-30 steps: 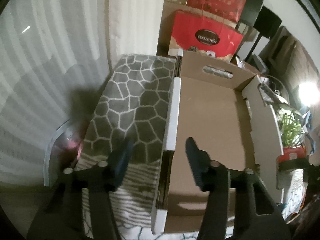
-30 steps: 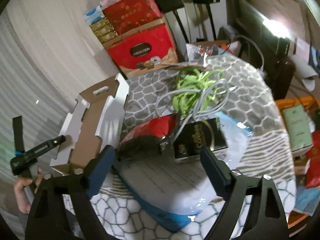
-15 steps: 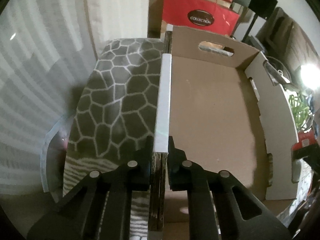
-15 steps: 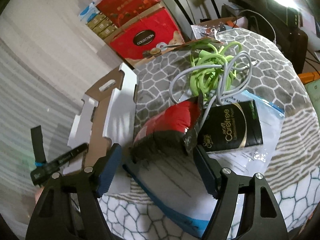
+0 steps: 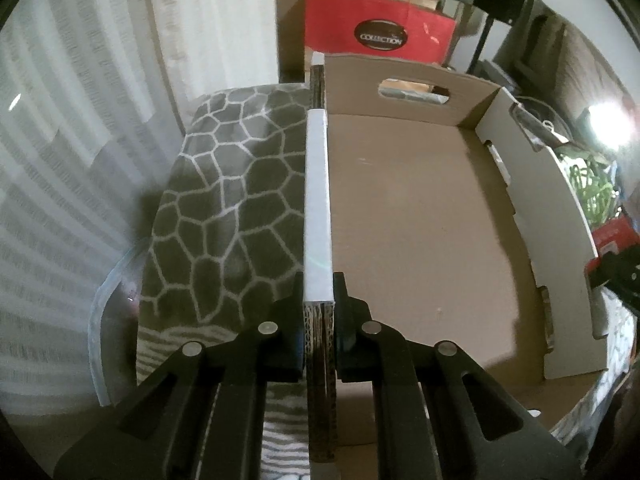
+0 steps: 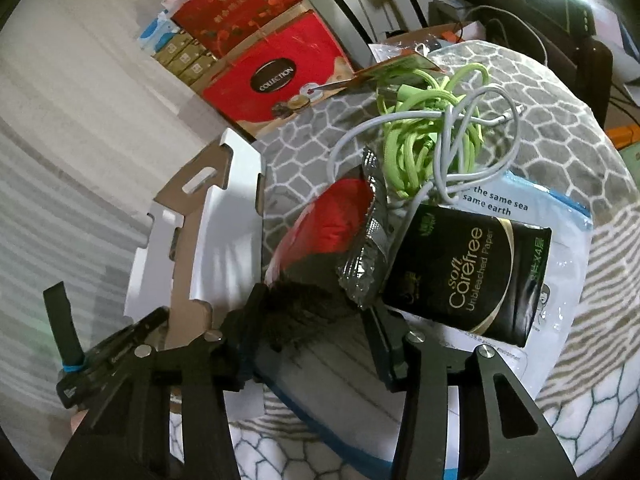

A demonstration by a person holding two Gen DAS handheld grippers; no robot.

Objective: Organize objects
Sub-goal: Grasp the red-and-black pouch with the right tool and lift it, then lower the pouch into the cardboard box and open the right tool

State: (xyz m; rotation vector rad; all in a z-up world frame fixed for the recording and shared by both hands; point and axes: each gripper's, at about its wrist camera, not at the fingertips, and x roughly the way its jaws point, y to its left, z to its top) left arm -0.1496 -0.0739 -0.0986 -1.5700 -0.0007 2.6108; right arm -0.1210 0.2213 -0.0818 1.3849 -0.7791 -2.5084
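Left wrist view: left gripper point(image 5: 318, 312) clamps box point(image 5: 420, 216) wall on the blanket point(image 5: 224, 200). Right gripper point(image 6: 310, 320) jaws have just been closing around the red pouch point(image 6: 332, 224), probably touching; tissue pack point(image 6: 468, 276) just right, cables point(image 6: 432, 140) farther.

Black left gripper point(image 5: 319, 312), right gripper point(image 6: 316, 320), silver screws, blue-padded jaws

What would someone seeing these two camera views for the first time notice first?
Probably the left claw shut on the near wall of the empty cardboard box, which fills the left wrist view. In the right wrist view, the eye goes to the tangle of green and grey cables on the patterned cloth, just behind a red snack bag and a black tissue pack. The right claw, its jaws just closing, straddles the red bag's dark near end.
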